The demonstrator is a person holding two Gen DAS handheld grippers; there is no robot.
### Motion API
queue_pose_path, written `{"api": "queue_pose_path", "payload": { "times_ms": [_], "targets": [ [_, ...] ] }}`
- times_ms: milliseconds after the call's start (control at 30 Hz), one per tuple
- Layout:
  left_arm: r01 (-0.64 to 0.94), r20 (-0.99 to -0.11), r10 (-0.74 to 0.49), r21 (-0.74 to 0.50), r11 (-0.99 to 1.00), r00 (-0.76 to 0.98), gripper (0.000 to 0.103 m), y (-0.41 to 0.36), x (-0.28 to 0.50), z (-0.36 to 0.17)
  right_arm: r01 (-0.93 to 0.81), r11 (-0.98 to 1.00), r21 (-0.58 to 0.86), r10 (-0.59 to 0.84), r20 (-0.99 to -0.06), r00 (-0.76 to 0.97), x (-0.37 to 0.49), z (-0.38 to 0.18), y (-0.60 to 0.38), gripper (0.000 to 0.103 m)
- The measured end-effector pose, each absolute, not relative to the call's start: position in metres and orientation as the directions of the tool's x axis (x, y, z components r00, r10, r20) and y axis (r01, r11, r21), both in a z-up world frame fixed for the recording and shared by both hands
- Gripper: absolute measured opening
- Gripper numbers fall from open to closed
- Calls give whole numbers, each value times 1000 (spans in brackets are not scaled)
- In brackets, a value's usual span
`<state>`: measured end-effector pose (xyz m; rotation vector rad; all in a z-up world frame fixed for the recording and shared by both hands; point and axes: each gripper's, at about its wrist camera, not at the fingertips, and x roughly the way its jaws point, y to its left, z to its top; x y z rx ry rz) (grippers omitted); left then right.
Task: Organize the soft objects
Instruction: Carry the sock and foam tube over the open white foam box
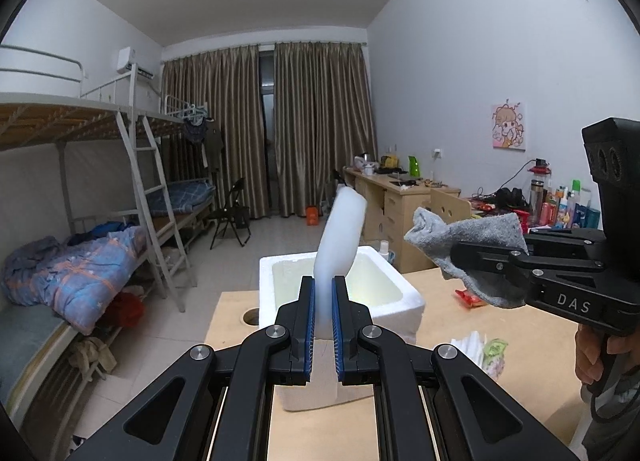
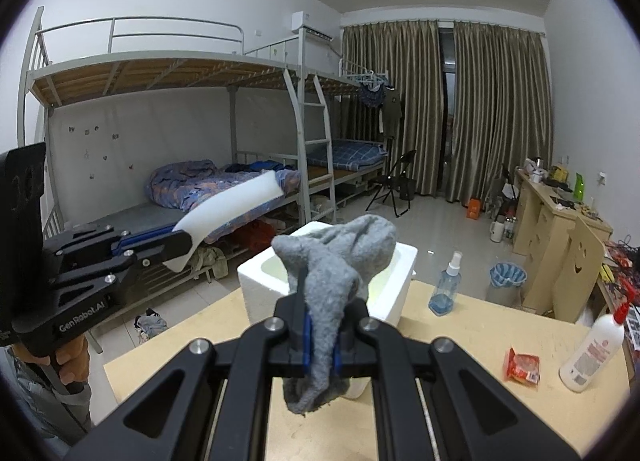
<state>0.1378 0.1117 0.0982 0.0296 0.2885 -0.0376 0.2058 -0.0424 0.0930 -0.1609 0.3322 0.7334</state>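
The left gripper (image 1: 323,301) hides the near wall of the foam box (image 1: 408,299), and the white foam strip (image 1: 340,239) it clamps covers part of the box's hollow. In the right wrist view the grey sock (image 2: 334,261) hides most of that hollow. The person's hand (image 1: 600,357), right of the box, is cut off by the picture's edge. Small packets (image 1: 486,353) right of the box are too blurred to name.
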Motion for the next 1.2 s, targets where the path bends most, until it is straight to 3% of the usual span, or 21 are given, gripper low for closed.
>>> {"api": "queue_pose_path", "payload": {
  "times_ms": [1200],
  "targets": [
    [87, -375, -82, -4, 996, 923, 8, 123, 257, 81, -693, 721, -19, 626, -412, 663, 280, 93, -16, 10]
  ]
}}
